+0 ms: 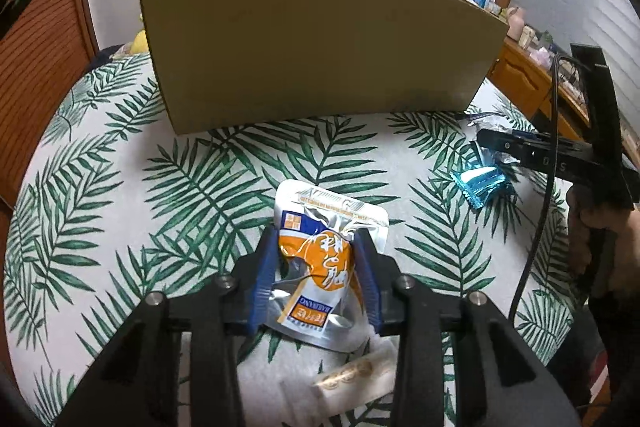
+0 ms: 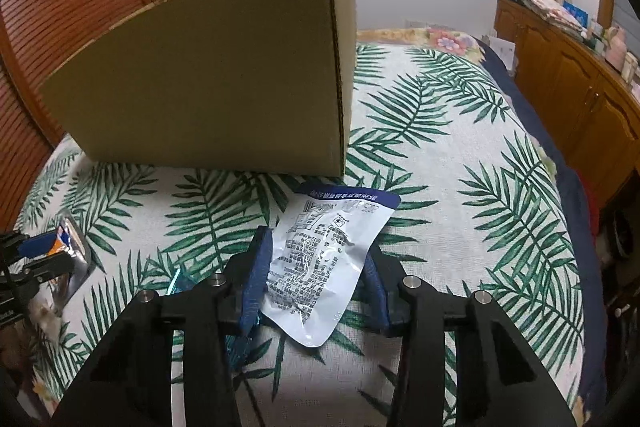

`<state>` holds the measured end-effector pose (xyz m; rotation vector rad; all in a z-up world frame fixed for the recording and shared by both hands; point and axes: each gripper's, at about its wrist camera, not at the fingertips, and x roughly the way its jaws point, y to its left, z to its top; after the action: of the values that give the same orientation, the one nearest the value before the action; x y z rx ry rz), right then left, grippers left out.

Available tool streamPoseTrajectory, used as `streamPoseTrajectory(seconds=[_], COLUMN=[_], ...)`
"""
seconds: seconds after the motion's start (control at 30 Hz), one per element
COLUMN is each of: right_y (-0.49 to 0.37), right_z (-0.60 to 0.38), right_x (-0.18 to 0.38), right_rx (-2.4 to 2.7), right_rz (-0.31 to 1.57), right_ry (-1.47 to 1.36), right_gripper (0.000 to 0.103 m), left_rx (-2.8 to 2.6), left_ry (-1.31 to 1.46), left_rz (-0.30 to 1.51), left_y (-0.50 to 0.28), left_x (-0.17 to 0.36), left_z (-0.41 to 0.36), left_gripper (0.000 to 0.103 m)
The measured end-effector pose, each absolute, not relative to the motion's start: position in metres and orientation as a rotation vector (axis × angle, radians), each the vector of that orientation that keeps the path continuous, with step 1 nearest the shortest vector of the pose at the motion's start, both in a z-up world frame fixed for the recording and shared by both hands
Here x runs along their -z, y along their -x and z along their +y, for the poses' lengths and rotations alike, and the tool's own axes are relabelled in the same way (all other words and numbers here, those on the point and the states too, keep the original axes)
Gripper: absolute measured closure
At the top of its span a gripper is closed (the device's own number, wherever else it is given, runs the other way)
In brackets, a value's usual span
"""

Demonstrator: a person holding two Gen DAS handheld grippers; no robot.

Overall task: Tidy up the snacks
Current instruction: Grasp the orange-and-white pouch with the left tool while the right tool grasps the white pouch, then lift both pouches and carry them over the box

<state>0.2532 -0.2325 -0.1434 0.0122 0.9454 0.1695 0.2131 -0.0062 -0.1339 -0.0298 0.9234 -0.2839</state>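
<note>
Grippers clamp one snack each on a palm-print bedspread [image 1: 120,187]: left gripper [image 1: 318,269] pinches an orange-and-silver pouch [image 1: 320,259], right gripper [image 2: 318,273] a white pouch [image 2: 320,259], both before a cardboard box [image 1: 312,51]. Slick crumpled foil could slip on lifting. Box opening stays hidden; a blue wrapper [image 1: 480,187] lies apart.

both cameras ride close above the leaf-print bedspread [image 1: 120,163], tilted down along their own fingers toward the cardboard box [image 1: 312,51] — the left view faces its broad side, the right view its right corner — and each glimpses the other gripper.
</note>
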Motion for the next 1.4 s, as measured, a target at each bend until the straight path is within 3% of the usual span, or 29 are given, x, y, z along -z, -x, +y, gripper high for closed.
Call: streamPoseTrajectory(seconds=[0.2,0.37,0.93,1.4], right_y=[-0.247,-0.237,-0.209,-0.203], right_z=[-0.236,-0.233,-0.239,-0.222], right_x=[0.136,0.132,0.086,0.014], right_rx=[-0.204,-0.213,-0.242,-0.268], right_rz=[0.942,0.927,0.811,0.716], right_ry=[-0.028,-0.023,-0.057,-0.003], right_gripper=[0.07,0.072,0.072,0.072], left_rx=[0.297,0.3,0.321,0.343], left_ry=[0.047,0.047,0.058,0.081], left_rz=[0.899,0.86,0.735,0.633], left_y=[-0.206,-0.197,-0.196,-0.214], left_x=[0.131,0.122,0.079,0.021], left_z=[0.0,0.0,-0.01,-0.008], left_gripper=[0.066,0.066,0.066,0.066])
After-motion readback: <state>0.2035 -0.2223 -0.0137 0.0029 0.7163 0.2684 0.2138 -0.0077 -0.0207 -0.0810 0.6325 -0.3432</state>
